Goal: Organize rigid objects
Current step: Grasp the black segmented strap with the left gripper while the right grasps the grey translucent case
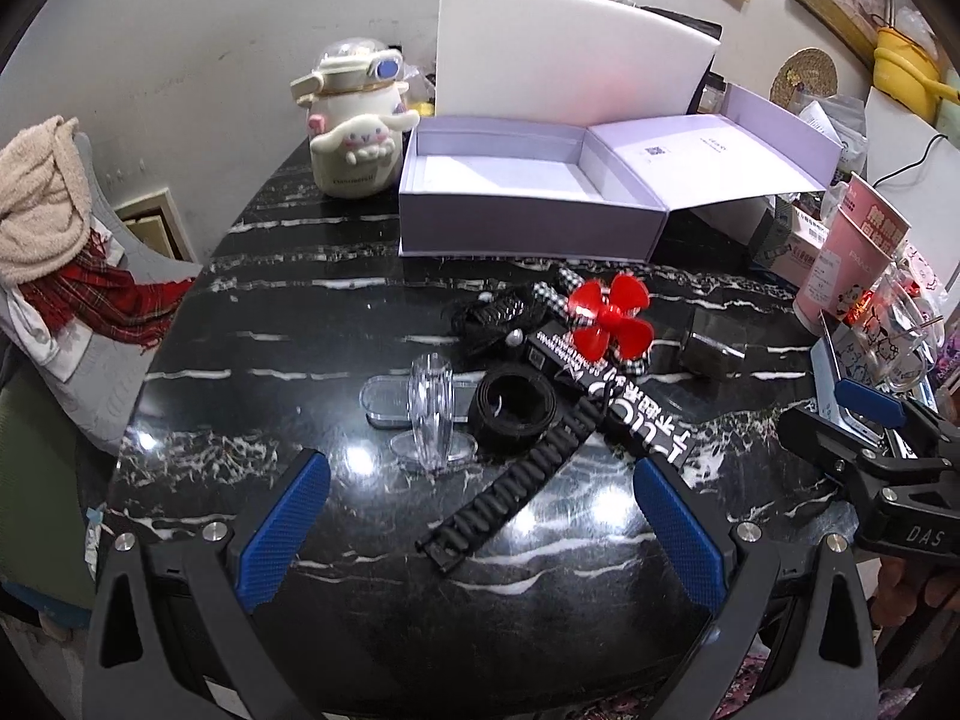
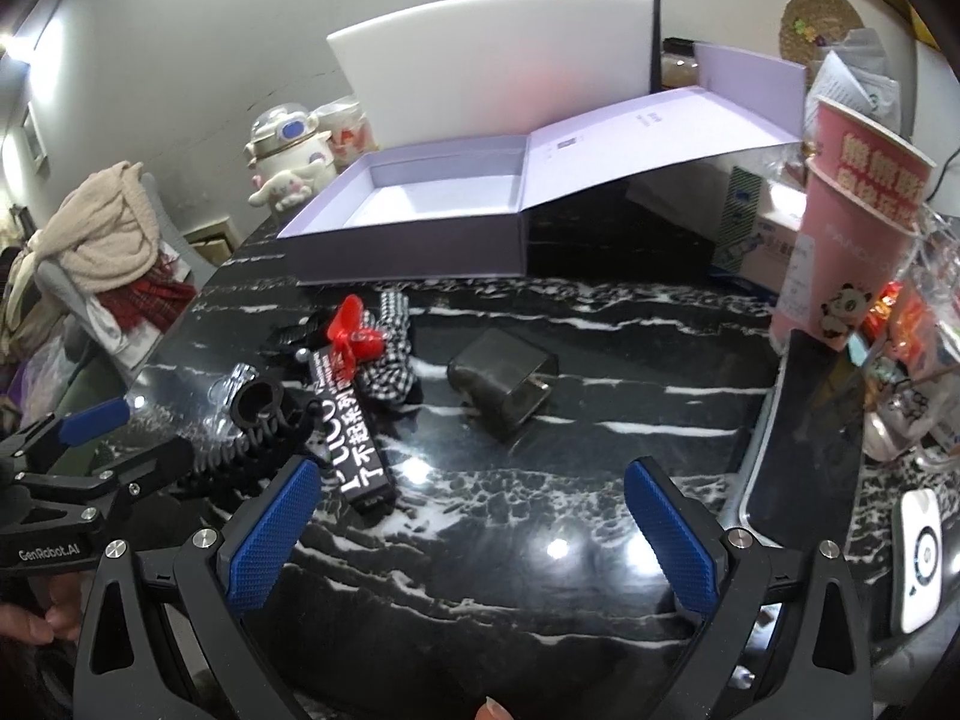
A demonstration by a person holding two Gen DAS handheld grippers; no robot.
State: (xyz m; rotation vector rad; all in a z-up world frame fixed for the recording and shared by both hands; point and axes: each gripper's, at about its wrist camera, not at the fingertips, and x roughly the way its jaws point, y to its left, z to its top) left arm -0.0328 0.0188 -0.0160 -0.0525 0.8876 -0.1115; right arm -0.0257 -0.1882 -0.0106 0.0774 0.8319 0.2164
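Left wrist view: the left gripper (image 1: 480, 516) is seen with its blue-padded fingers (image 1: 282, 531) spread wide, nothing held between them, hovering over the near edge of a black marble table (image 1: 336, 324). Between and just beyond the fingers a black watch strap (image 1: 510, 495) is laid diagonally, its far end touching a coiled black band (image 1: 513, 405). Just left of the coil a clear plastic stand (image 1: 429, 414) is set upright in front of a clear oval lid (image 1: 390, 399). A black tag with white lettering (image 1: 612, 399) lies across the pile, and on top of it a red propeller (image 1: 609, 315) rests against a black-and-white checked hair tie (image 1: 567, 294). A black hair clip (image 1: 501, 312) is found at the far left of the pile, and a dark charger plug (image 1: 717, 342) stands apart to the right. Behind the pile an empty lilac box (image 1: 528, 222) is placed with its lid (image 1: 714, 156) folded open to the right; a cream cartoon tumbler (image 1: 357, 132) stands to its left. At the right edge the right gripper (image 1: 870, 426) is partly shown. In the right wrist view the right gripper (image 2: 468, 531) is likewise seen spread wide and empty above bare marble, with the charger plug (image 2: 507, 384) ahead of it, the tag (image 2: 354, 444) just beside its left finger, and a pink paper cup (image 2: 852, 228) and a dark phone (image 2: 804, 438) at the right
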